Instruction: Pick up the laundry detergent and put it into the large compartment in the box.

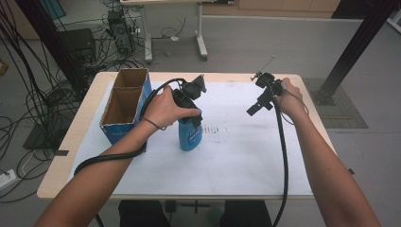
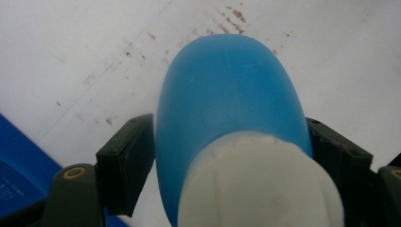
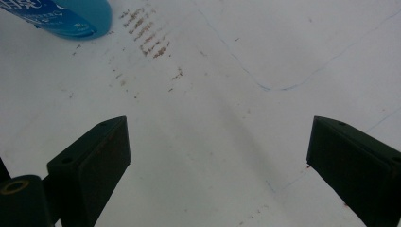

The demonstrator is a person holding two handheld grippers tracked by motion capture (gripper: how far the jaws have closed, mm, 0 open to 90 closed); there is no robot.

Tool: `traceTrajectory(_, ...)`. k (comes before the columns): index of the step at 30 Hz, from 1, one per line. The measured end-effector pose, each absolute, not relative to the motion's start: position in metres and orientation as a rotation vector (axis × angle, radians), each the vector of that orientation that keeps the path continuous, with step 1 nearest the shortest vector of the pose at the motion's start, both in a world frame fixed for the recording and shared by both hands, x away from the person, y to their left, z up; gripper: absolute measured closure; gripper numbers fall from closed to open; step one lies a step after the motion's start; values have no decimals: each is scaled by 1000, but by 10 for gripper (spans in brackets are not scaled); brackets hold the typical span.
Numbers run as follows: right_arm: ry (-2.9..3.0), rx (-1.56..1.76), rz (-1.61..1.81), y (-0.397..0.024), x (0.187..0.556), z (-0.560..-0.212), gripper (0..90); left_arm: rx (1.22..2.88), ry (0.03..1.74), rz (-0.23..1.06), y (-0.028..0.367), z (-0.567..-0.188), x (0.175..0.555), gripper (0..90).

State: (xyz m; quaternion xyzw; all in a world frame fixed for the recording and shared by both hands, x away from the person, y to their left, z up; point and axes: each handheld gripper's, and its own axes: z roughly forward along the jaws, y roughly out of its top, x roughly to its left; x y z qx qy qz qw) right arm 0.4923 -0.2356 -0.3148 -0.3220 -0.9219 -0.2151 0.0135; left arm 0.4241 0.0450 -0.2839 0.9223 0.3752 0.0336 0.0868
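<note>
The left gripper (image 1: pixel 193 118) is clamped from above round the upper part of a blue bottle (image 1: pixel 190 135), jaws pressed on either side just under the white cap (image 2: pixel 260 184), as seen in the left gripper view. The bottle is stood upright on the white sheet (image 1: pixel 236 156) near the table's middle, long axis vertical, cap up, just beside the cardboard box (image 1: pixel 124 101). The right gripper (image 1: pixel 253 109) is held well apart with jaws spread wide, nothing gripped.

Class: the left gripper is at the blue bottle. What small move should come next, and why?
Probably lift it straight up. The left gripper has its jaws against the blue bottle, which stands upright beside the open cardboard box; the right gripper hangs open.
</note>
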Motion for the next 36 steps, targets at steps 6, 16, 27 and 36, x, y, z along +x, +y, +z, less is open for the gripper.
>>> traceTrajectory(6,-2873,-1001,-675,-236,492,-314,68,2742,1117,111,44,-283,423,362)
traceTrajectory(16,-2870,-1009,-682,-238,491,-313,68,2745,1125,131,43,-283,421,369)
traceTrajectory(27,-2865,-1008,-681,-237,492,-314,68,2749,1116,140,43,-283,421,368)
traceTrajectory(36,-2868,-998,-678,-237,492,-314,68,2740,1114,138,44,-283,421,367)
